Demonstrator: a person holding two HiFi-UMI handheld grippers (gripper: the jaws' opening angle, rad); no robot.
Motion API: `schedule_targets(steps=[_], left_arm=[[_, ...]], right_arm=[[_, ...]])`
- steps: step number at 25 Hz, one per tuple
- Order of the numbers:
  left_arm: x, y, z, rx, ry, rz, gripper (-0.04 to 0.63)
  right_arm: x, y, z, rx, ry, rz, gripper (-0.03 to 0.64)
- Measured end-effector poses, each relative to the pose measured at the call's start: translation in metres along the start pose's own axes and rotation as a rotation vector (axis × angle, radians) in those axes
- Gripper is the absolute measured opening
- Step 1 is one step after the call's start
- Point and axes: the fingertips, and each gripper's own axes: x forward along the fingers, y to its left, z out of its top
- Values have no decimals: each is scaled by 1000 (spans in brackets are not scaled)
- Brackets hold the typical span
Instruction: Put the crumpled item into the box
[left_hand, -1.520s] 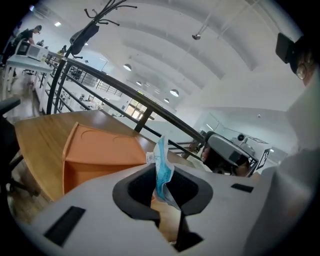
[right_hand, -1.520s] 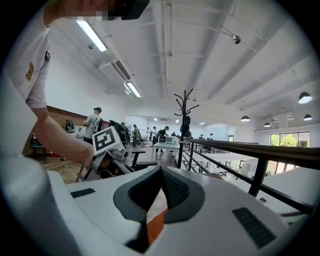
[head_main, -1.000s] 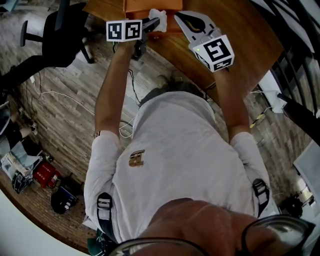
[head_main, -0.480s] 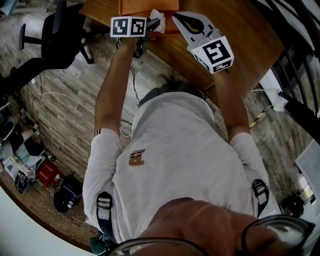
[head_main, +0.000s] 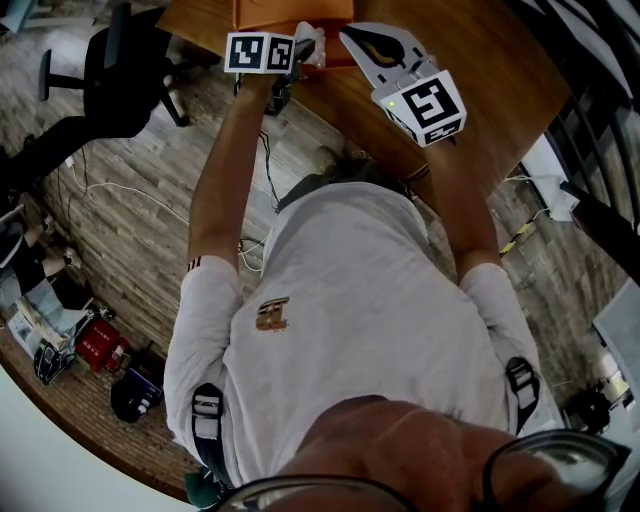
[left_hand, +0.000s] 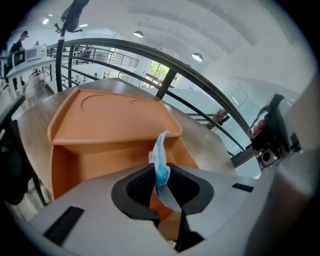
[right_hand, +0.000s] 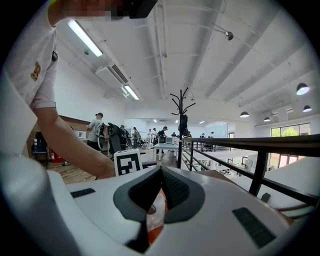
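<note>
My left gripper (head_main: 300, 47) is shut on the crumpled item (head_main: 314, 48), a white and blue wad, at the near edge of the orange box (head_main: 290, 10). In the left gripper view the crumpled item (left_hand: 161, 161) sticks up between the pads of the left gripper (left_hand: 161, 175), with the open box (left_hand: 115, 127) just beyond and below. My right gripper (head_main: 347, 33) hovers over the wooden table (head_main: 480, 60) to the right of the box. In the right gripper view the right gripper (right_hand: 160, 172) has its tips together and nothing in them.
A black office chair (head_main: 130, 60) stands on the plank floor left of the table. Bags and clutter (head_main: 80, 350) lie at the lower left. A dark railing (head_main: 590, 130) runs past the table's right side. A coat stand (right_hand: 182, 120) and people are far off.
My left gripper has shifted a little to the right and farther out toward the box, still carrying the crumpled item. The right gripper has barely moved.
</note>
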Motion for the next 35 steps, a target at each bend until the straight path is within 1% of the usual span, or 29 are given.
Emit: schedule_targets(steps=[2,5,7,11,16,20,30,33,35], left_arm=[[0,4,-3,26,13,36,89],[1,3,-7,76,41,92,138],[1,2,-10,96,52,120,160],[-1,6,-15,109,55,164,179],[-10,14,-15,120,35,222,216],[-20,17,-13,120,6,249,229],[-38,24,-14,73,-71,286,229],[-50,26,-9,58,-132,293,229],[-62,23,-2,52,-204,290,229]], right_arm=[[0,0,-1,0,-2,4,32],[-7,-1,-1,3,2,5,32],[-11,-3,0,5,1,5,32],[-14,-3,-3,5,0,9,32],[-13,-4,-7,7,1,15,32],[-12,-3,-6,10,0,20,32],[-12,1,-7,5,1,35,32],[-11,5,-4,1,-5,41,32],[-10,8,-2,3,-9,44,32]])
